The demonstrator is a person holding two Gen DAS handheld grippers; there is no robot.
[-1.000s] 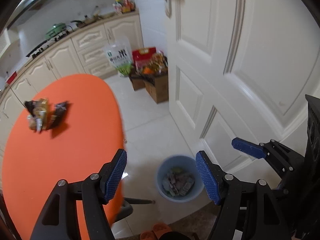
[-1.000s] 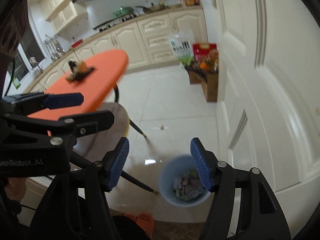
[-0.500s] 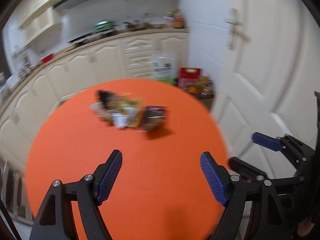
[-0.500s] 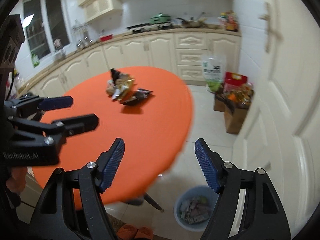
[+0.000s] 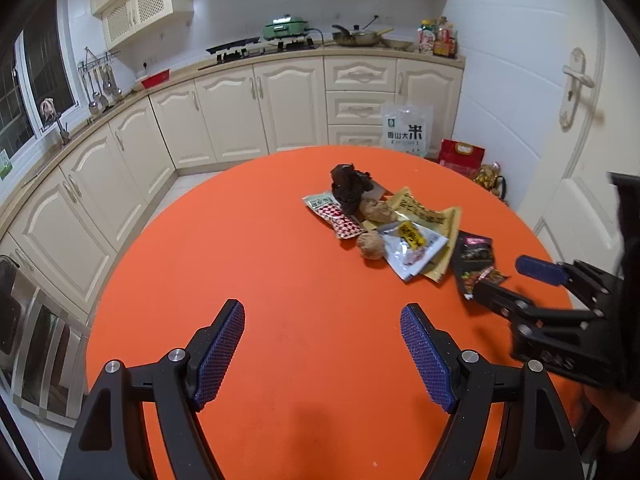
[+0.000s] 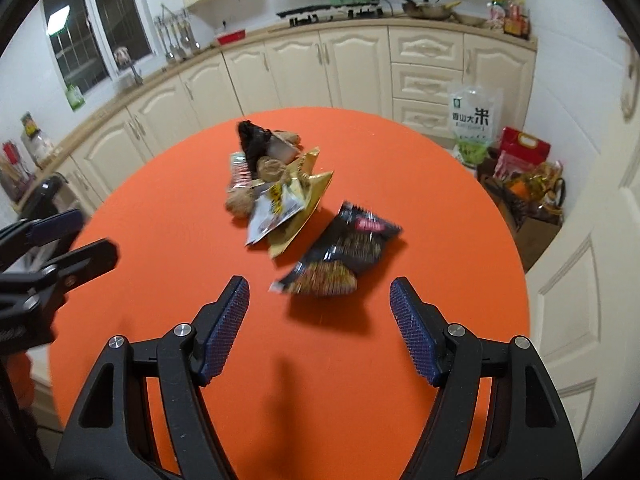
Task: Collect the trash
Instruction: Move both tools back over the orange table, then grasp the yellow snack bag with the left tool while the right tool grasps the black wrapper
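A heap of trash lies on the round orange table (image 5: 240,260): a crumpled black bag (image 5: 350,184), a red-and-white wrapper (image 5: 336,216), a gold wrapper (image 5: 424,210), a white pouch (image 5: 412,248) and two brown lumps (image 5: 370,244). A black snack wrapper (image 6: 344,248) lies apart, nearest me, just beyond my right gripper (image 6: 319,285), which is open and empty. My left gripper (image 5: 320,312) is open and empty over bare table, well short of the heap. Each gripper also shows in the other's view: the right gripper (image 5: 504,276) and the left gripper (image 6: 94,234).
Cream kitchen cabinets (image 5: 256,108) curve round behind the table. A rice bag (image 6: 474,120) and a cardboard box of goods (image 6: 528,200) stand on the floor by the white door (image 6: 592,240). A chair (image 5: 40,340) stands at the table's left edge.
Both views have swung from the floor and the blue bin by the door up over the orange table. The bin has left view and the trash heap now lies ahead.
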